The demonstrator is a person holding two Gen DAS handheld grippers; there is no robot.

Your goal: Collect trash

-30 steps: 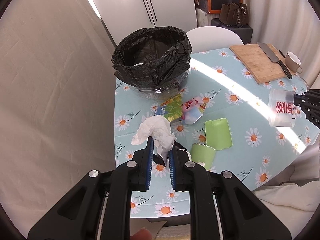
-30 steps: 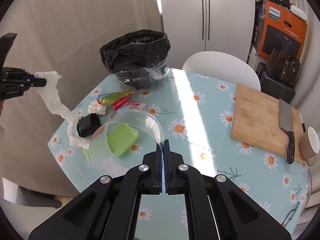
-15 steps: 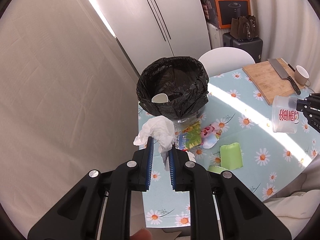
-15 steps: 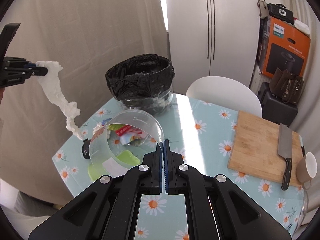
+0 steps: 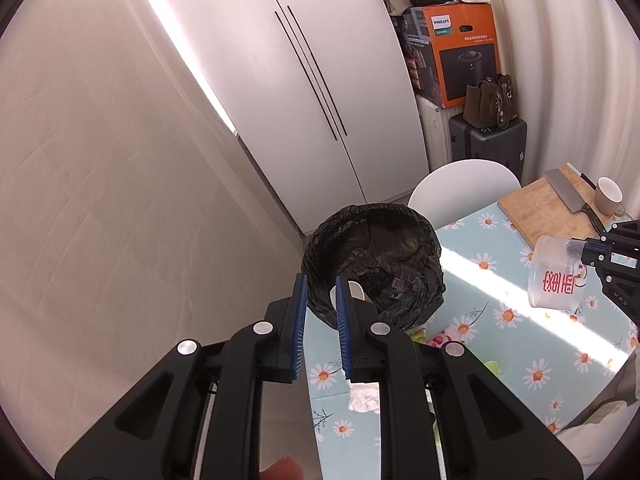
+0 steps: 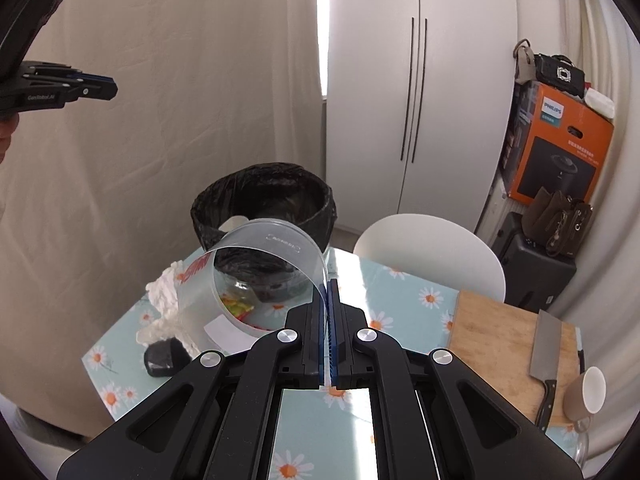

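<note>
My left gripper (image 5: 321, 284) is open and empty, high above the near rim of the black-bagged bin (image 5: 374, 264); it also shows in the right wrist view (image 6: 108, 87). The white tissue (image 6: 164, 304) lies on the table beside the bin, and a bit of it shows in the left wrist view (image 5: 364, 398). My right gripper (image 6: 329, 288) is shut on the rim of a clear plastic cup (image 6: 256, 276) with red print, held above the table in front of the bin (image 6: 264, 200); the cup also shows in the left wrist view (image 5: 556, 276).
A black object (image 6: 166, 358) and colourful wrappers (image 6: 238, 304) lie on the daisy tablecloth (image 6: 400, 312). A cutting board (image 6: 508, 340) with a cleaver (image 6: 544, 348) and a mug (image 6: 586, 394) are at the right. A white chair (image 6: 432, 252) stands behind the table.
My left gripper rose, opened, and no longer holds the tissue, which now lies on the table beside the bin. My right gripper lifted the cup higher and nearer the bin.
</note>
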